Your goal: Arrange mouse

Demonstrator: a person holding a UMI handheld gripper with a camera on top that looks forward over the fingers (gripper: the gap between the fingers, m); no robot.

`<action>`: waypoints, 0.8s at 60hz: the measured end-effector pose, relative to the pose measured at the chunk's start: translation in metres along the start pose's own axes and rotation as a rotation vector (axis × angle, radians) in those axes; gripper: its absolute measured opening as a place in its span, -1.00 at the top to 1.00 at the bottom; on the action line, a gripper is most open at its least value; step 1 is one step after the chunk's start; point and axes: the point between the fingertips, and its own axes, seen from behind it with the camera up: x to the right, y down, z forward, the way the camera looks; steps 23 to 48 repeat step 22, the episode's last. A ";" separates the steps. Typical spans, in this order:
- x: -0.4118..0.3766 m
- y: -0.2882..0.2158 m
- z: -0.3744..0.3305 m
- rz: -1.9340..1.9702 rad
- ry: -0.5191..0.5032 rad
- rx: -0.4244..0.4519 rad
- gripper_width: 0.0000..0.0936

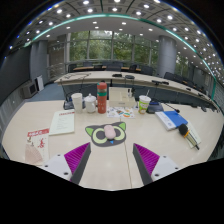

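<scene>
A small mouse [105,130] with pink and blue markings lies on a green and black shaped mouse pad [93,132] on the pale table [110,165], just ahead of my fingers. My gripper [111,150] is open and empty. Its two magenta pads [75,156] stand wide apart above the bare tabletop, on the near side of the mouse pad. Nothing is between the fingers.
Beyond the pad stand two white cups [77,100], an orange bottle [102,98] and another cup [144,102]. Papers [63,122] and a red and white packet [35,142] lie to the left. A blue book [172,119] and a black pen [190,136] lie to the right.
</scene>
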 end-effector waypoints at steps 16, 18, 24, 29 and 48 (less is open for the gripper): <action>-0.001 0.015 -0.035 0.017 0.023 0.003 -0.83; -0.003 0.016 -0.036 0.013 0.020 0.004 -0.83; -0.006 0.019 -0.037 0.017 0.020 -0.002 -0.83; -0.006 0.019 -0.037 0.017 0.020 -0.002 -0.83; -0.006 0.019 -0.037 0.017 0.020 -0.002 -0.83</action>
